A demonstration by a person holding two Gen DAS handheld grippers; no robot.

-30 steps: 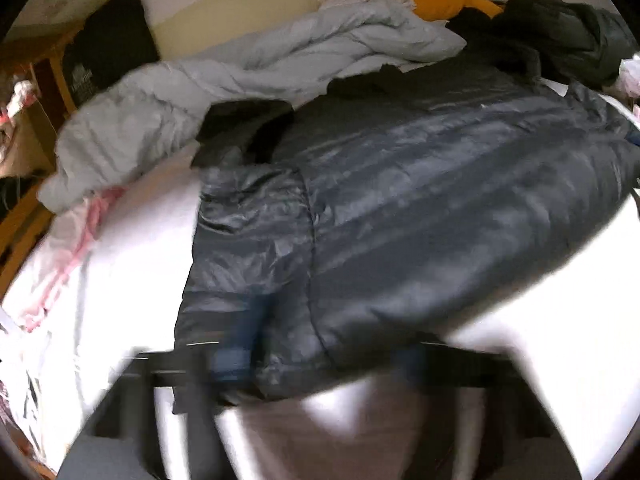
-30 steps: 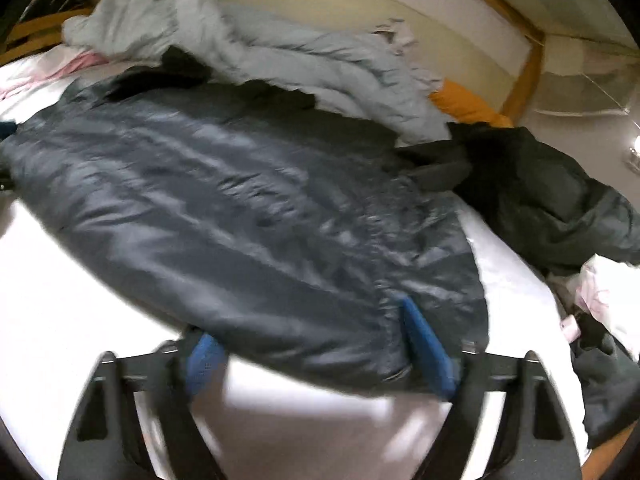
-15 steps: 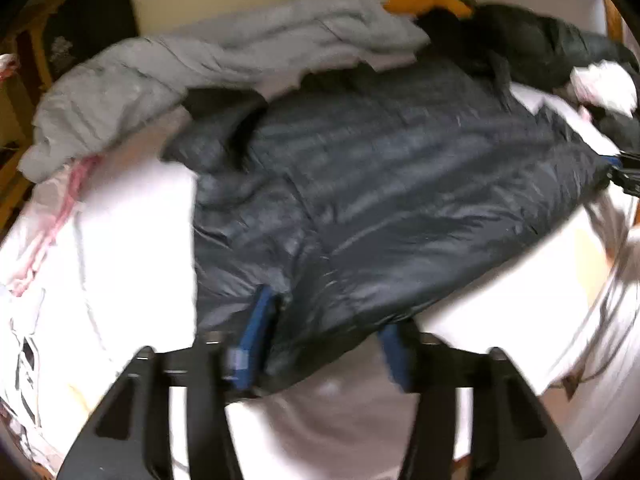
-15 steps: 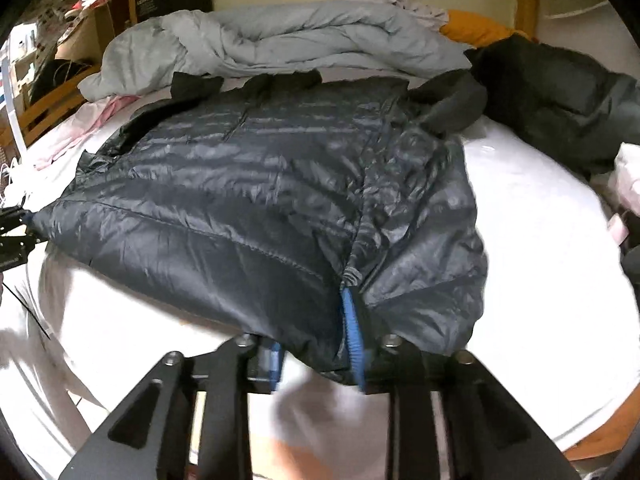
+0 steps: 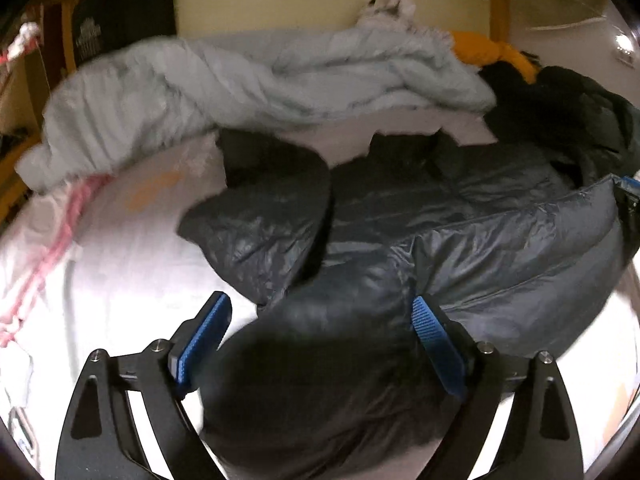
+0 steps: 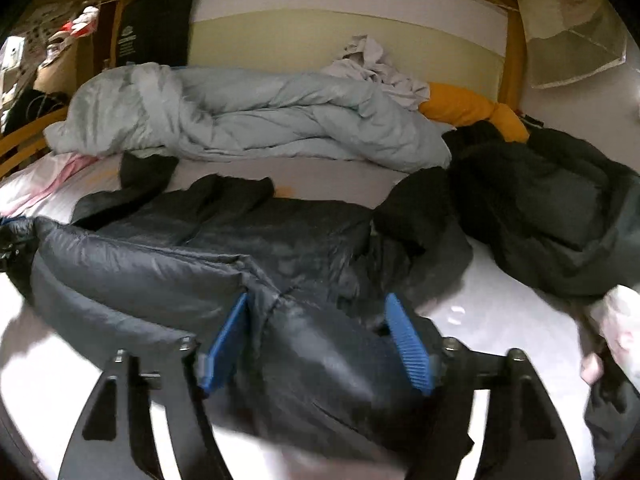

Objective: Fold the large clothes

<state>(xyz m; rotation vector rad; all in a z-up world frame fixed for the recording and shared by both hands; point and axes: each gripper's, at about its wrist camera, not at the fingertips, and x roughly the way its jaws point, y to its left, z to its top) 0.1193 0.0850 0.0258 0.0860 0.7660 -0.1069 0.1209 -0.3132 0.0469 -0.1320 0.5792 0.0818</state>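
I had both tongs opening: my left gripper (image 5: 320,340) and right gripper (image 6: 316,344) straddled the near hem of the dark puffer jacket (image 5: 460,232), unclenched, which lay half-folded on the white bed (image 5: 132,248)

Pale grey duvet (image 6: 256,124) bunched by the headboard (image 6: 304,40); orange pillow (image 6: 472,110) beside it — touching.

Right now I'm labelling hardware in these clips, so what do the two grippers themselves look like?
Both look alike. The left gripper has two black metal arms that widen toward the camera, each with a teardrop-shaped cut-out and silver screw heads at the joints. Its fingers carry ribbed blue pads. The right gripper has the same black frame, screws and ribbed blue pads. No cables, markings or sleeves show.
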